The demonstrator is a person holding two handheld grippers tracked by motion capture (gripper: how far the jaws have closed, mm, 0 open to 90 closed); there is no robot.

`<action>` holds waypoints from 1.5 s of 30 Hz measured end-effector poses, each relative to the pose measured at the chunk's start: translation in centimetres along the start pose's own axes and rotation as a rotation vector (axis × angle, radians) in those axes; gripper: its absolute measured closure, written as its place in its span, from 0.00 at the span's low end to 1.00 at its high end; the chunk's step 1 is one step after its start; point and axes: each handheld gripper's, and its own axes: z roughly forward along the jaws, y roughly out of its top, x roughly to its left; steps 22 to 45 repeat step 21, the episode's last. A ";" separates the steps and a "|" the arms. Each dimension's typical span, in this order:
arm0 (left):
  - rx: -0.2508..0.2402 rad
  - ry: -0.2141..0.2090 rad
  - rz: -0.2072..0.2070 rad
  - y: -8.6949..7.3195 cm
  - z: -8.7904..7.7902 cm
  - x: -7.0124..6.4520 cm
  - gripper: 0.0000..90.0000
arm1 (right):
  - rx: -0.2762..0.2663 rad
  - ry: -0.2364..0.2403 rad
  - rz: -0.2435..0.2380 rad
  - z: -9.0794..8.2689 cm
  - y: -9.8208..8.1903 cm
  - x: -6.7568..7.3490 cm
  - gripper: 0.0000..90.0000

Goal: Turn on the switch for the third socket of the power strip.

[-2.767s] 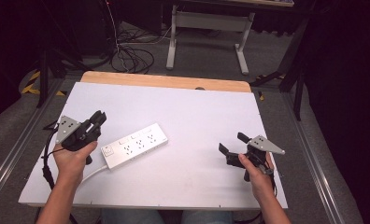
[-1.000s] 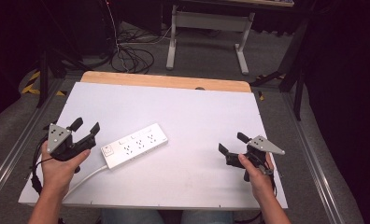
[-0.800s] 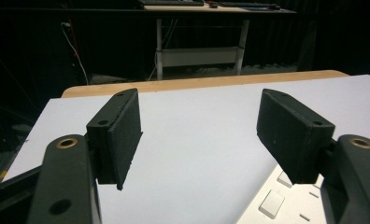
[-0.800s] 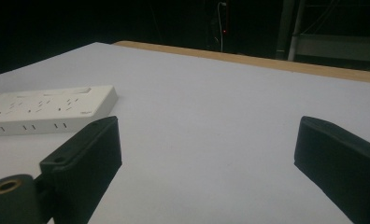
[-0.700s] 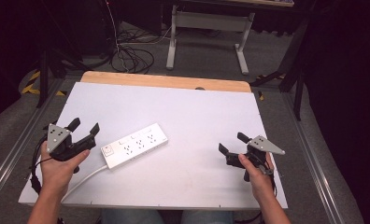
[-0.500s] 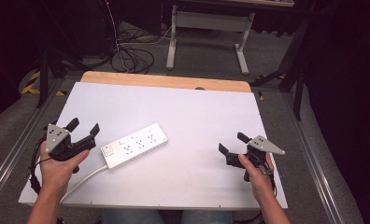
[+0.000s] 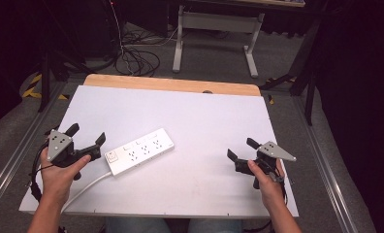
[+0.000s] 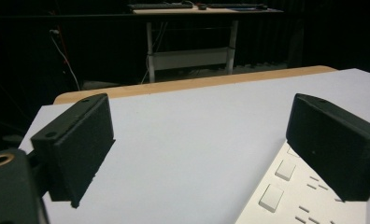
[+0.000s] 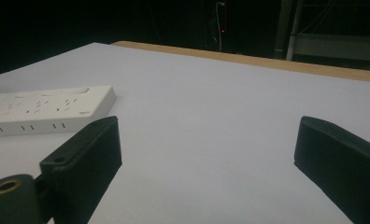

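A white power strip (image 7: 139,150) lies slanted on the white table top (image 7: 204,111), left of centre, its white cord (image 7: 86,187) running off toward the near edge. My left gripper (image 7: 87,134) sits just left of the strip's switch end, and its jaws have just been opening with nothing between them. In the left gripper view the jaws (image 8: 199,135) stand wide over bare table, and the strip (image 8: 290,196) shows beside the right jaw. My right gripper (image 7: 242,149) rests open near the table's right front. Its own view (image 9: 206,149) holds nothing, with the strip (image 9: 43,112) farther off.
A wooden strip (image 7: 170,85) borders the table's far edge. Beyond it a grey desk frame (image 7: 214,29) and loose cables (image 7: 132,53) sit on the floor. Dark metal rails (image 7: 326,165) run along both sides of the table.
The left hand has drawn back from the power strip's end toward the table's left edge, and its jaws now stand wider apart. The right hand and the strip have stayed put.
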 end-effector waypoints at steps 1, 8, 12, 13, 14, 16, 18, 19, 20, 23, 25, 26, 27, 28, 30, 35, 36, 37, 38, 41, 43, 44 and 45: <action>0.001 -0.001 0.000 0.0 0.0 0.0 0.05 | 0.000 0.001 0.000 0.0 0.0 0.0 0.09; 0.001 -0.010 0.000 0.0 -0.1 0.1 0.01 | 0.002 0.002 -0.001 0.0 0.0 0.0 0.09; 0.001 -0.012 -0.004 0.0 0.0 0.1 0.01 | 0.001 0.002 -0.001 0.0 0.0 0.0 0.09; 0.001 -0.012 -0.003 0.0 0.0 0.1 0.01 | 0.001 0.002 -0.001 0.0 0.0 0.0 0.09; 0.003 -0.013 -0.001 -0.1 0.0 0.1 0.01 | 0.001 0.002 -0.001 0.0 0.0 0.0 0.09; 0.005 -0.015 0.002 -0.1 0.0 0.1 0.01 | 0.002 0.002 -0.002 0.0 0.0 0.0 0.09; 0.006 -0.016 -0.002 -0.1 0.1 0.1 0.01 | 0.002 0.002 -0.002 0.1 0.0 0.0 0.09; 0.008 -0.017 -0.003 -0.1 0.1 0.1 0.01 | 0.002 0.002 -0.004 0.1 0.0 0.0 0.09; 0.010 -0.013 -0.001 -0.1 0.1 0.2 0.01 | 0.002 0.003 -0.004 0.1 0.0 0.0 0.09; 0.011 -0.015 0.000 -0.1 0.1 0.2 0.01 | 0.002 0.003 -0.004 0.1 0.0 0.0 0.09; 0.011 -0.015 0.000 -0.1 0.1 0.2 0.01 | 0.002 0.003 -0.004 0.1 0.0 0.0 0.09; 0.011 -0.015 0.000 -0.1 0.1 0.2 0.01 | 0.002 0.003 -0.004 0.1 0.0 0.0 0.09; 0.011 -0.015 0.000 -0.1 0.1 0.2 0.01 | 0.002 0.003 -0.004 0.1 0.0 0.0 0.09; 0.011 -0.015 0.000 -0.1 0.1 0.2 0.01 | 0.002 0.003 -0.004 0.1 0.0 0.0 0.09; 0.011 -0.015 0.000 -0.1 0.1 0.2 0.01 | 0.002 0.003 -0.004 0.1 0.0 0.0 0.09; 0.011 -0.015 0.000 -0.1 0.1 0.2 0.01 | 0.002 0.003 -0.004 0.1 0.0 0.0 0.09; 0.011 -0.015 0.000 -0.1 0.1 0.2 0.01 | 0.002 0.003 -0.004 0.1 0.0 0.0 0.09; 0.011 -0.015 0.000 -0.1 0.1 0.2 0.01 | 0.002 0.003 -0.004 0.1 0.0 0.0 0.09; 0.011 -0.015 0.000 -0.1 0.1 0.2 0.01 | 0.002 0.003 -0.004 0.1 0.0 0.0 0.09; 0.011 -0.015 0.000 -0.1 0.1 0.2 0.01 | 0.002 0.003 -0.004 0.1 0.0 0.0 0.09; 0.011 -0.015 0.000 -0.1 0.1 0.2 0.01 | 0.002 0.003 -0.004 0.1 0.0 0.0 0.09; 0.011 -0.015 0.000 -0.1 0.1 0.2 0.01 | 0.002 0.003 -0.004 0.1 0.0 0.0 0.09; 0.011 -0.015 0.000 -0.1 0.1 0.2 0.01 | 0.002 0.003 -0.004 0.1 0.0 0.0 0.09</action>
